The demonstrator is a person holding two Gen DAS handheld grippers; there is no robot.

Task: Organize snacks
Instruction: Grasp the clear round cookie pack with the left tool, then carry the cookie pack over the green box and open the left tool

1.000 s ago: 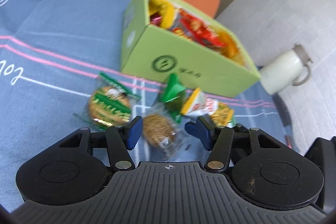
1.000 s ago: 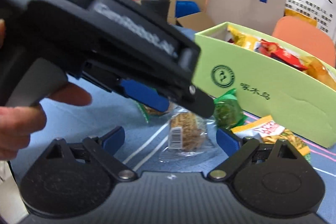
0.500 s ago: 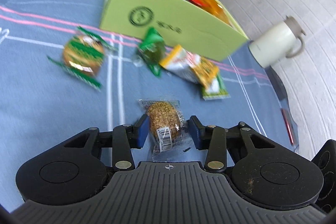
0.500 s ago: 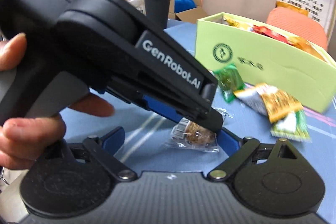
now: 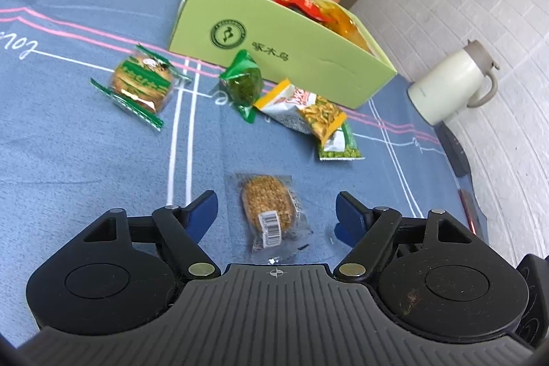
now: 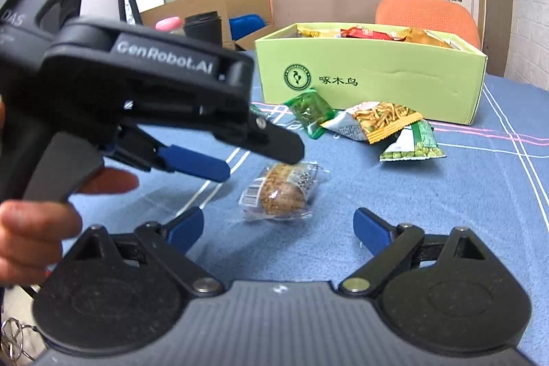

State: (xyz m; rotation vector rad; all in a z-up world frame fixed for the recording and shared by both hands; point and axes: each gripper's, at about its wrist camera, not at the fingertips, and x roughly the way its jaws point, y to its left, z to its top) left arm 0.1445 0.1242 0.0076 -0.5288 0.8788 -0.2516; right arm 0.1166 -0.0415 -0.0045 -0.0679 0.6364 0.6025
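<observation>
We dragged the sesame cake packet [image 5: 269, 211] toward us, away from the green snack box [image 5: 278, 47], and our left gripper [image 5: 276, 211] is opening, letting it lie free on the blue cloth [image 5: 85, 160]. The right gripper [image 6: 278, 228] gapes wide, empty. The packet's long axis points roughly boxward, barcode end nearest us.

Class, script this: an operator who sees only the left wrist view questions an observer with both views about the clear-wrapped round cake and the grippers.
Operator: My left gripper has its jaws opening, with the round cake lying untouched between them. Where is my right gripper?
Observer: The right gripper is open, and the cake lies just ahead of its fingertips, clear of both pads.
Operator: Who holds the left gripper?
Observer: A hand grips its handle.
</observation>
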